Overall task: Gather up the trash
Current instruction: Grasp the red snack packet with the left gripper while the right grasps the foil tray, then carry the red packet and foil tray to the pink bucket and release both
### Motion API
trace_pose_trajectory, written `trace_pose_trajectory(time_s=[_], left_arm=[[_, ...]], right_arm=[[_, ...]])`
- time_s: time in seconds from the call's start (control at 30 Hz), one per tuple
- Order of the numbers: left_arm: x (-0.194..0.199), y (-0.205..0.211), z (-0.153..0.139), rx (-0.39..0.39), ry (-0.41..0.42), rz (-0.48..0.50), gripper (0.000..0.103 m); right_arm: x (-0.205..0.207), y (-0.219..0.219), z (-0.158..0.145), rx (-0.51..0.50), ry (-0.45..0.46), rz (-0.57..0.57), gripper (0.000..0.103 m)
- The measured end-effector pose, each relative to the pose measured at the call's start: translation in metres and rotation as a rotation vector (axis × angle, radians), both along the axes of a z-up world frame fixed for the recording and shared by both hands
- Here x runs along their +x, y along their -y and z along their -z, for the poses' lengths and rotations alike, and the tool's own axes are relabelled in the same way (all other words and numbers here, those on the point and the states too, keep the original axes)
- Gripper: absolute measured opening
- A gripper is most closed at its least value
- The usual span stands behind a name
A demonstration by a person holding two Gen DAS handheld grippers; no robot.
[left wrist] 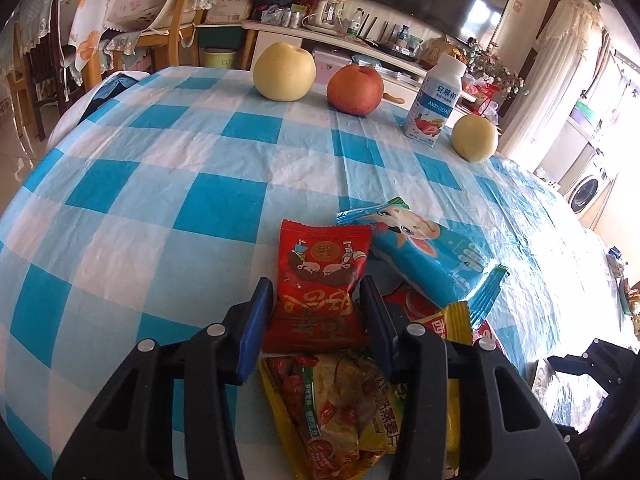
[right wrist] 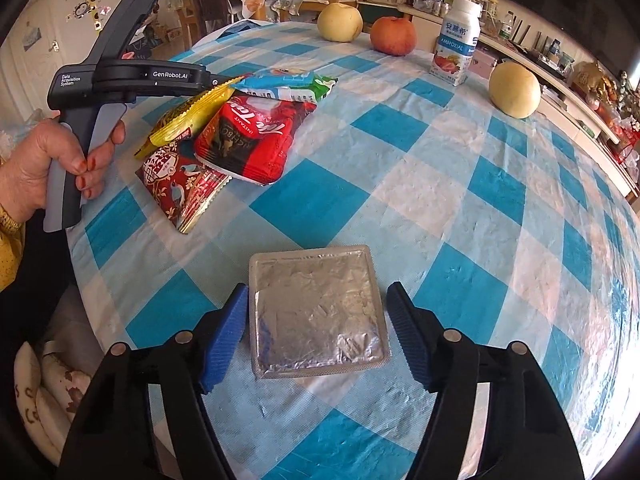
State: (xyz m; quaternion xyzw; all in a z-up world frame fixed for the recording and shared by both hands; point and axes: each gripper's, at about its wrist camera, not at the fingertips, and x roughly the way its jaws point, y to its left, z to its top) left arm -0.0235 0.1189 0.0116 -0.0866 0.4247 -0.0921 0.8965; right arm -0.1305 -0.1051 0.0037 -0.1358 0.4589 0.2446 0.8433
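Note:
In the left wrist view, my left gripper [left wrist: 316,304] has its blue pads on either side of a red snack wrapper [left wrist: 320,288] atop a pile: a yellow-green oatmeal packet [left wrist: 340,412] below it and a blue cartoon wrapper [left wrist: 428,256] to the right. The pads touch the red wrapper's sides. In the right wrist view, my right gripper [right wrist: 316,320] is open around a flat silver foil packet [right wrist: 318,312] lying on the tablecloth, pads apart from its edges. The pile also shows there, with a red instant-drink packet [right wrist: 256,140] and the left gripper's body [right wrist: 132,76] over it.
The round table has a blue-and-white checked cloth [right wrist: 460,200]. At its far edge stand a large yellow pear [left wrist: 284,72], a red apple [left wrist: 355,90], a yogurt bottle [left wrist: 434,102] and a smaller pear [left wrist: 475,138]. Chairs and a TV cabinet lie beyond.

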Motion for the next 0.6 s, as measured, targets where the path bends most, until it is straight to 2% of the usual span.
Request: trace_pose_trajectory(time_s=[0.5, 0.6], left_arm=[[0.004, 0.002, 0.0, 0.011, 0.003, 0.016, 0.049], [0.004, 0.003, 0.0, 0.022, 0.002, 0.01, 0.045]], right_arm=[[0.009, -0.008, 0.0, 0.013, 0.031, 0.05, 0.064], [0.014, -0.004, 0.0, 0.032, 0.02, 0.076, 0.064]])
